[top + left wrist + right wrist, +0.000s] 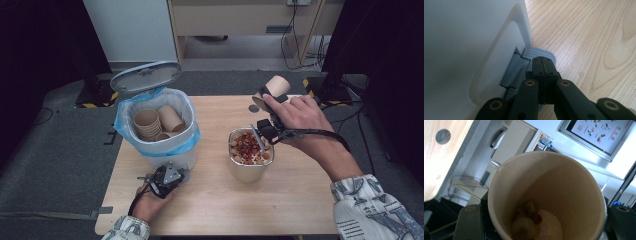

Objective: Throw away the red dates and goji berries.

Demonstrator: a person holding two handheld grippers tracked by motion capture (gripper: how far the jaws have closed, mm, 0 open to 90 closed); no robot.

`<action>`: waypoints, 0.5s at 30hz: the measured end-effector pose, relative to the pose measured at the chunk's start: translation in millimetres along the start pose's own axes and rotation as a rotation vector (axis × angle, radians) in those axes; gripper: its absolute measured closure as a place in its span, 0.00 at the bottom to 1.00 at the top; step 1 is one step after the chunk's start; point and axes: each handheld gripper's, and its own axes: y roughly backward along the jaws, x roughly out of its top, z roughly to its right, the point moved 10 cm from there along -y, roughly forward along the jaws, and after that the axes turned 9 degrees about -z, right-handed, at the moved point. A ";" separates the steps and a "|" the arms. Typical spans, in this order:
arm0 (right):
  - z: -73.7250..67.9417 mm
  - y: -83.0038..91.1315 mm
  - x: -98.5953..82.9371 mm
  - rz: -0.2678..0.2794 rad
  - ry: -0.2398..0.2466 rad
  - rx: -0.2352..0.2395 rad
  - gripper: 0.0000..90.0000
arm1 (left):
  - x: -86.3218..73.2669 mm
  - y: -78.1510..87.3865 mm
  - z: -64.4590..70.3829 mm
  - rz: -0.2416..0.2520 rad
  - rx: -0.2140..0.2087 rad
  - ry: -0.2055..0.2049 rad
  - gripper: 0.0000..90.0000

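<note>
Left gripper (543, 65) on pedal (539, 53) — fingers together

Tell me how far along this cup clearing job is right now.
Done: several paper cups already sit in the bin. In hand: the left tongs, shut, press the bin's pedal with the lid up; the right tongs grip a cup with a few bits inside above the metal container. Left: empty and bin it.

bin (172, 150) white w/ blue liner (125, 125); cups (147, 123) tan; pedal (539, 53) grey (ribbed); table (210, 200) lt wood
</note>
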 end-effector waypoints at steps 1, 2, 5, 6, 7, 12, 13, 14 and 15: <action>2.0 -0.7 -0.9 -0.004 -0.006 -0.005 0.36 | 0.0 0.0 0.0 0.000 0.000 0.000 1.00; 4.4 -1.2 -3.0 -0.011 -0.023 -0.011 0.36 | 0.0 0.0 0.0 0.000 0.000 0.000 1.00; -1.3 -1.7 1.7 -0.011 0.025 -0.007 0.36 | 0.1 0.0 0.0 0.001 -0.001 0.001 1.00; -4.8 -1.7 4.8 -0.002 0.037 0.003 0.36 | 0.1 0.0 0.0 0.001 -0.001 0.002 1.00; -8.1 -1.9 7.2 0.004 0.028 0.015 0.36 | 0.1 0.0 -0.1 0.001 -0.001 0.001 1.00; -18.0 -5.1 5.9 0.014 -0.044 0.050 0.38 | 0.1 0.0 0.0 0.001 -0.001 0.002 1.00; -20.6 -5.0 5.3 0.012 -0.043 0.055 0.38 | 0.1 -0.1 0.0 0.002 -0.001 0.002 1.00; -22.6 -4.9 4.2 0.010 -0.048 0.058 0.38 | 0.1 0.0 -0.1 0.001 -0.002 0.003 1.00; -22.9 -4.8 3.1 0.009 -0.042 0.057 0.38 | 0.1 -0.1 -0.1 0.002 -0.002 0.004 1.00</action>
